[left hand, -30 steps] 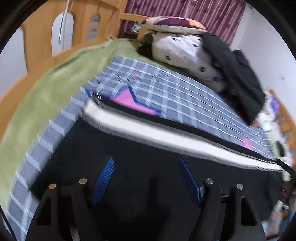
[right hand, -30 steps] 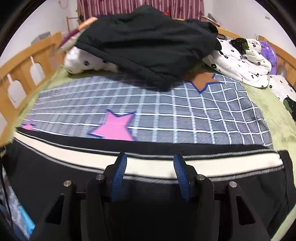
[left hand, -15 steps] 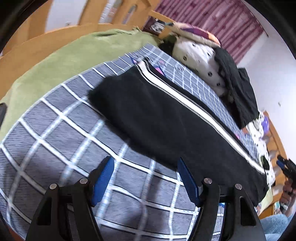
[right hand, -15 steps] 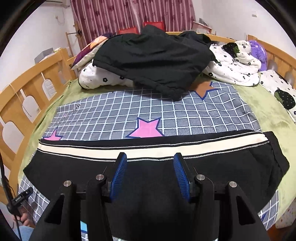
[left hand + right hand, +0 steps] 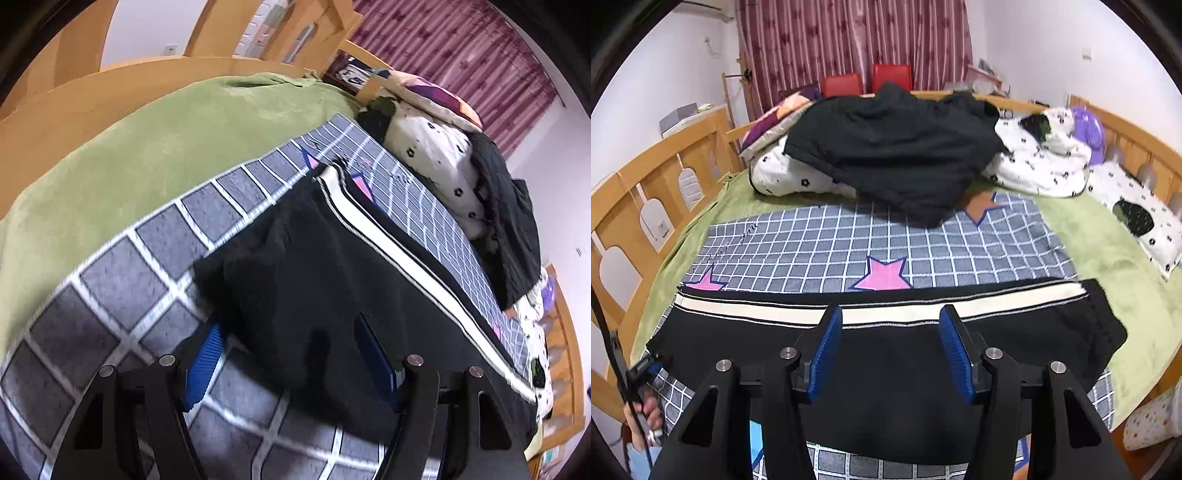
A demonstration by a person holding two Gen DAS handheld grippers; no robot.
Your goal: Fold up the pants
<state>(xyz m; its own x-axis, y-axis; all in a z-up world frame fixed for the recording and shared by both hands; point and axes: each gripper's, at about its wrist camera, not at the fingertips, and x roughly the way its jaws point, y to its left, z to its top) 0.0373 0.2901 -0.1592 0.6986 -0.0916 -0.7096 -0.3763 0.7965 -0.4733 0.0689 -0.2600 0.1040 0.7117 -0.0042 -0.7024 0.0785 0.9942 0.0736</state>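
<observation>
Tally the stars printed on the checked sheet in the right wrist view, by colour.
Pink stars: 2
Orange stars: 1, partly under the black garment
Total: 3 stars on the checked sheet

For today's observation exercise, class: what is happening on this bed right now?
A person holding a gripper in each hand is folding black pants with a white side stripe, laid across a checked sheet on the bed. The left gripper is open at one end of the pants; the right gripper is open over the middle. Neither holds the cloth.
</observation>
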